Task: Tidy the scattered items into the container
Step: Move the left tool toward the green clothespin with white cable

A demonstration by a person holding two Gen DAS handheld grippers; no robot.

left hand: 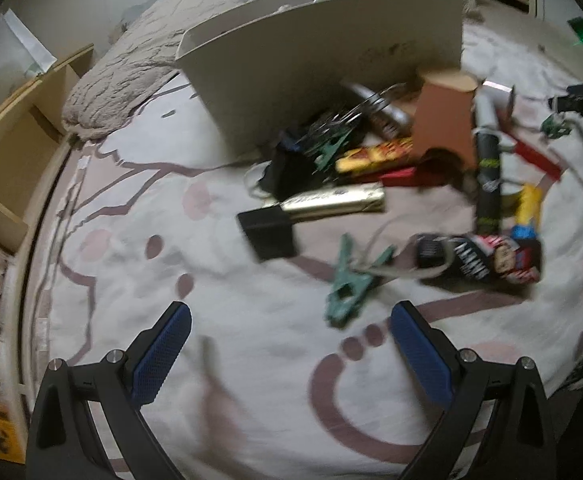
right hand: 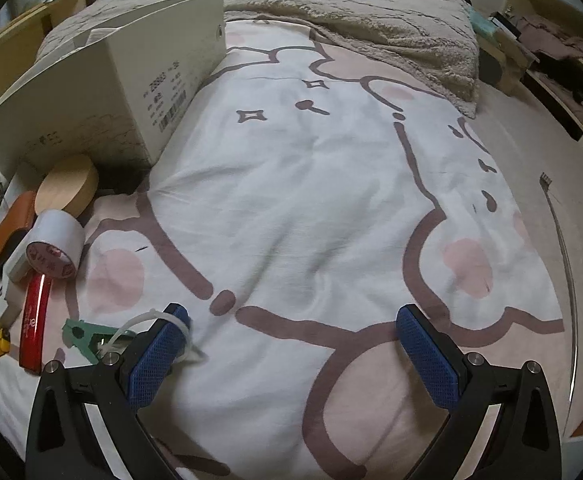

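- Bedding with a white cover (right hand: 291, 208) printed in pink and brown outlines fills both views, and everything lies on it.
- Toward the head of the bed stands the container, a pale cardboard box (left hand: 323, 60), open at the top; in the right wrist view its labelled end (right hand: 163, 96) faces the camera.
- Scattered items crowd against the box's near side: a brown cardboard tube (left hand: 445, 120), a yellow and red wrapper (left hand: 375, 154), a silvery bar (left hand: 335, 202) with a black block (left hand: 269, 232) at its end, and a dark snack packet (left hand: 483, 258).
- One green clip (left hand: 349, 284) lies apart from the heap, nearest the left gripper (left hand: 291, 354); motion blur smears this view.
- Left jaws are spread wide, nothing between them, hovering above the cover.
- From the right wrist view, a round wooden lid (right hand: 67, 190) leans at the box's corner, a roll of white tape (right hand: 53, 248) sits just beside it, and a red curved band (right hand: 35, 320) lies nearer.
- Another green clip (right hand: 87, 338) with a white zip tie (right hand: 159, 320) rests next to the right gripper's left finger.
- Right gripper (right hand: 291, 354) has its jaws spread too, holding nothing.
- A fuzzy beige blanket (right hand: 391, 28) is bunched beyond the box.
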